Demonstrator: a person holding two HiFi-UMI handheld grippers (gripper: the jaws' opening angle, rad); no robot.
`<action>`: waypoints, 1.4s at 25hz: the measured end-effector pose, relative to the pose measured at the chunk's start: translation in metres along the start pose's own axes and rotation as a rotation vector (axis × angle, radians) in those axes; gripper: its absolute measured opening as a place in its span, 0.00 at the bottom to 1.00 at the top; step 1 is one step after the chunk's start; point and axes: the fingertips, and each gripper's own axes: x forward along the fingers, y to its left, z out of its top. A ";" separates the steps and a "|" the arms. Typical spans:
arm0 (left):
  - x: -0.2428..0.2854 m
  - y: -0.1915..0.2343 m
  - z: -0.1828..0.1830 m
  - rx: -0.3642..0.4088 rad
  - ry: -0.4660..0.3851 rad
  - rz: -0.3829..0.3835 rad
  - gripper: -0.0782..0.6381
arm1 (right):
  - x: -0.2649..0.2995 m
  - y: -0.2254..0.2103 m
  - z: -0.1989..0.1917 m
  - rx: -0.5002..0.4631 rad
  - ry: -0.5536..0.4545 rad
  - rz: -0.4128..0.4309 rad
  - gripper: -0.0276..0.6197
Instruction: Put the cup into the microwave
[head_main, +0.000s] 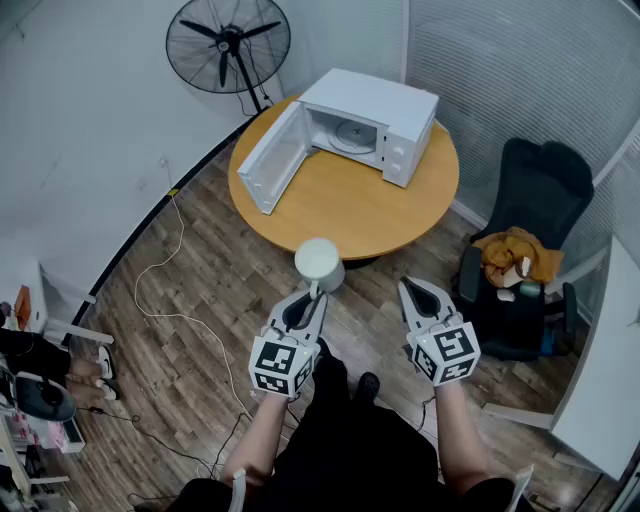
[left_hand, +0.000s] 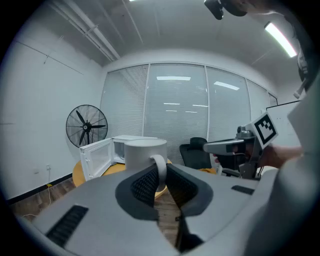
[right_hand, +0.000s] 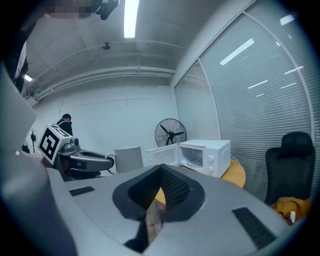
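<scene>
Item: white cup (head_main: 319, 262), clamped by its handle in my left gripper (head_main: 314, 292) and carried upright, short of the round table (head_main: 350, 215), facing the microwave (head_main: 385, 125) whose door stood open to receive it; right gripper (head_main: 409, 287) idle alongside, jaws together, empty.

- The left gripper (head_main: 313, 290) is held out in front of the body, pointing forward and slightly downward, with its marker cube (head_main: 280, 365) nearest the wrist.
- Its jaws are clamped on the handle of the cup (head_main: 319, 262), which sits upright just past the fingertips (left_hand: 150, 176).
- The right gripper (head_main: 405, 285) is level with the left and close beside it, not touching, tilted the same way.
- Its jaws meet at the tips with nothing between them (right_hand: 161, 170).
- Both bare forearms (head_main: 262, 440) reach forward from the torso, roughly parallel, with the wrists straight.
</scene>
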 end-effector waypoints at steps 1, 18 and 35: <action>-0.002 -0.003 -0.002 0.003 0.003 -0.001 0.16 | -0.003 0.002 -0.001 0.001 0.002 0.002 0.05; -0.011 -0.021 -0.010 0.004 -0.016 -0.019 0.15 | -0.017 0.006 -0.009 0.016 -0.004 0.017 0.05; 0.055 0.025 0.001 -0.002 -0.031 -0.125 0.15 | 0.048 -0.019 -0.010 0.057 0.053 -0.028 0.05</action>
